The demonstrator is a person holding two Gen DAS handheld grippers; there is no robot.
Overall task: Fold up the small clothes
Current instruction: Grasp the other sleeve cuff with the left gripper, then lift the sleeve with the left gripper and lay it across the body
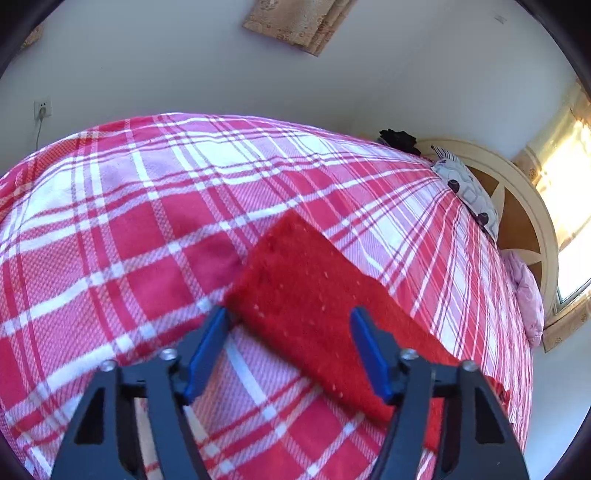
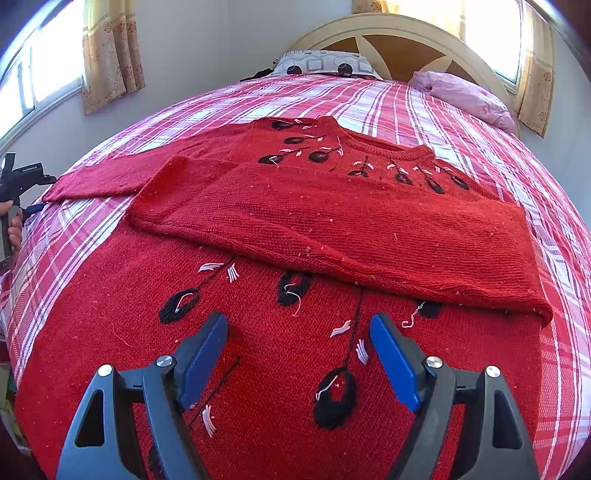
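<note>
Lying on plaid bedspread (image 2: 424,107): red sweater (image 2: 332,221), unlabelled; both tools (image 1: 288,317) (image 2: 299,325) agape, empty.

Bright daylight throughout, entering through curtained windows: 1 blown-out window (image 1: 570,206) at the right edge of the left wrist view, 2 more in the right wrist view, a pale one at far left (image 2: 40,77) and a glaring one at upper right (image 2: 491,33). Strong fisheye bulge in both pictures, bending the plaid bedspread (image 1: 147,221) into a dome, with black vignette at the corners. Slight motion blur over the red knit sleeve (image 1: 317,295) in the left wrist view. Sharper in the right wrist view, stitches of the red sweater (image 2: 332,221) crisp. Soft shadows only, under folded cloth. Colours saturated, reds nearly glowing.
</note>
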